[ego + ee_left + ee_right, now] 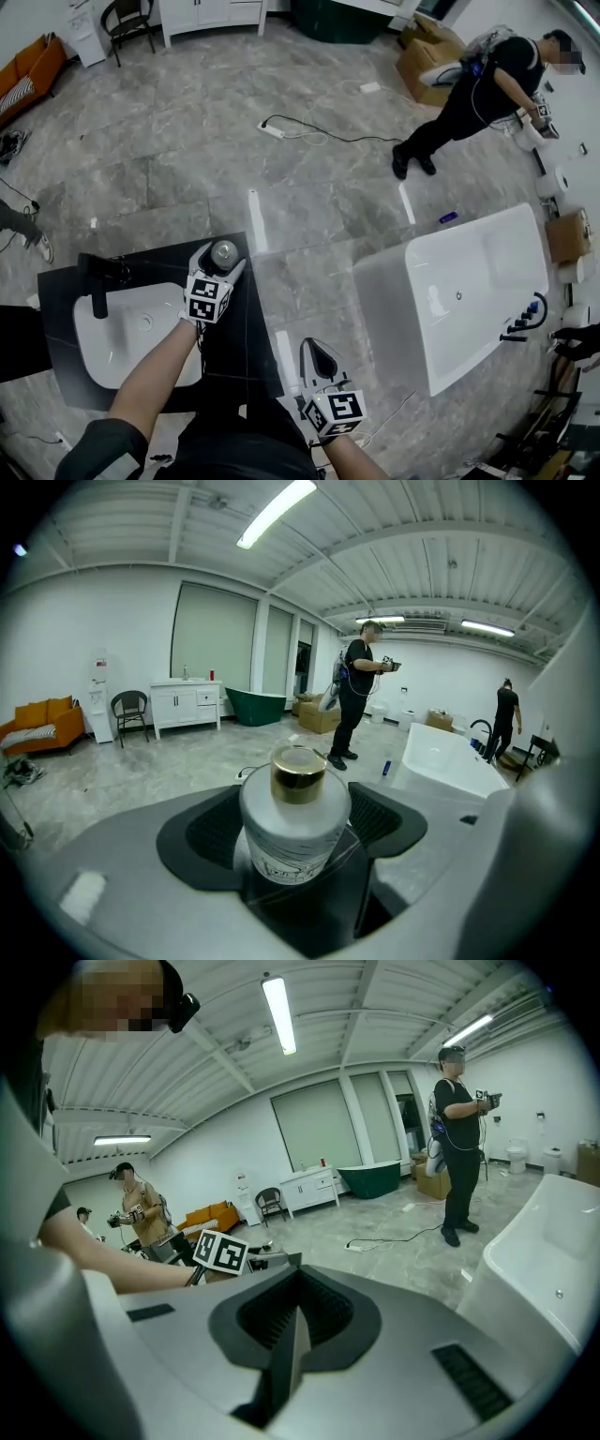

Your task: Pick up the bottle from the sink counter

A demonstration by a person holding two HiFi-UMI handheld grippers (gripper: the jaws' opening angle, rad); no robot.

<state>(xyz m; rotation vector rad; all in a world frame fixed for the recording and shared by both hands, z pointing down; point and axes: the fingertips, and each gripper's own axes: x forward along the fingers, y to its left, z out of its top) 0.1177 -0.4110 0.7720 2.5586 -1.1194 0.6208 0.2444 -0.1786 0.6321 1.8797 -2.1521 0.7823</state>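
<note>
The white bathtub (pixel 469 281) takes up the right of the grey stone floor (pixel 309 187). The dark desk (pixel 248 347) with its white sink (pixel 103 342) and black tap (pixel 94 281) lies at the left, right below us. We reach over that desk with the left tool (pixel 221 264), which is released: its jaws stand wide apart, one on each side of the bottle (pixel 295 822). As far as we can tell, the pads do not press on it yet. The bottle is a short, round, frosted white one with a gold cap (pixel 298 772). It stands upright on the desk near the far edge, to the right of the sink, deep between the black pads. The right tool (pixel 319 352) hangs off the near right corner of the desk, well apart from the bottle, clenched on nothing, with its jaws meeting in a single line. We judge that the approach is done and the grasp is the step in hand, since nothing has been lifted. The next move calls for closing the left jaws squarely on the body of the bottle, below the cap, evenly enough that it does not tip or slide on the smooth surface. Then we raise it straight up, clear of the desk. The right tool has no part to play here and can stay out of the way.
</note>
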